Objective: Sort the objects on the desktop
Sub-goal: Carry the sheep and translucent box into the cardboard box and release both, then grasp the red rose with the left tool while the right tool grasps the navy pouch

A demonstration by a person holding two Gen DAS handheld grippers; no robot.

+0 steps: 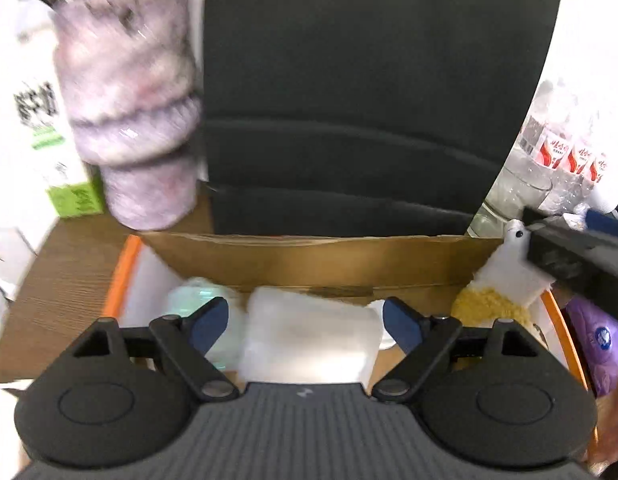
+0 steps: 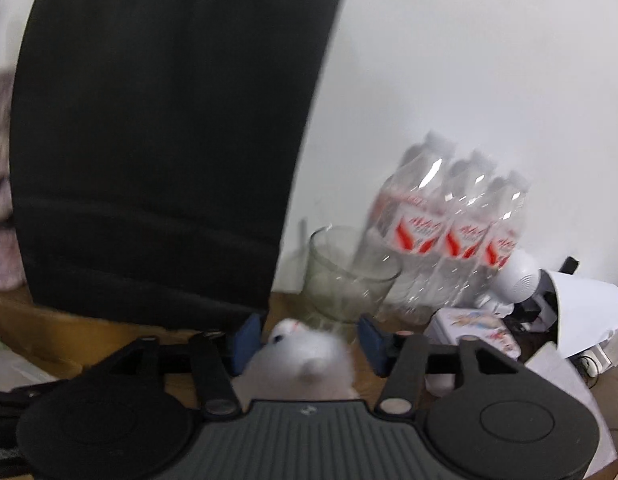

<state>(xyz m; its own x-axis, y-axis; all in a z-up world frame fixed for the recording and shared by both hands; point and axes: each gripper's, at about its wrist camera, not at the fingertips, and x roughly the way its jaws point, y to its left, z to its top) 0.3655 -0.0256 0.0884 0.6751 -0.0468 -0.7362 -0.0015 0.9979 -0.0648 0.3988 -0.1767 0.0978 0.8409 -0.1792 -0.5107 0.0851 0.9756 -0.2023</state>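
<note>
**Trainee:** What is lying where, biggest thing first?

**Instructor:** The black chair back (image 1: 349, 92) is filling the far side. In front of it the cardboard box (image 1: 317, 256) is sitting on the wooden tabletop (image 1: 65, 280), with an orange rim (image 1: 123, 276) along its near side. A purple fuzzy tumbler (image 1: 129, 112) is standing left of the chair; a glass jar (image 2: 345, 276) and a pack of water bottles (image 2: 449, 220) are standing to the right.

**Trainee:** And the left gripper (image 1: 305, 326)?

**Instructor:** Its jaws are standing wide and gripping nothing. A white packet (image 1: 309, 340) is lying in the box between the blue pads, but neither pad is pressing on it. A pale green packet (image 1: 189, 300) is lying just beside it.

**Trainee:** The right gripper (image 2: 307, 344)?

**Instructor:** Its jaws are standing partly apart around the white plush toy (image 2: 309, 354). The left wrist view is showing the toy at the box's right edge, above something yellow (image 1: 491, 308). Whether the pads are touching the plush, I cannot tell; the picture is blurred.

**Trainee:** How should the step be done well?

**Instructor:** In my judgement the toy is being delivered into the box. Keep it over the opening, clear of the cardboard wall, before letting go. Plush is light and compressible, so open fully and lift straight away, or the fur may be catching on a pad.
</note>
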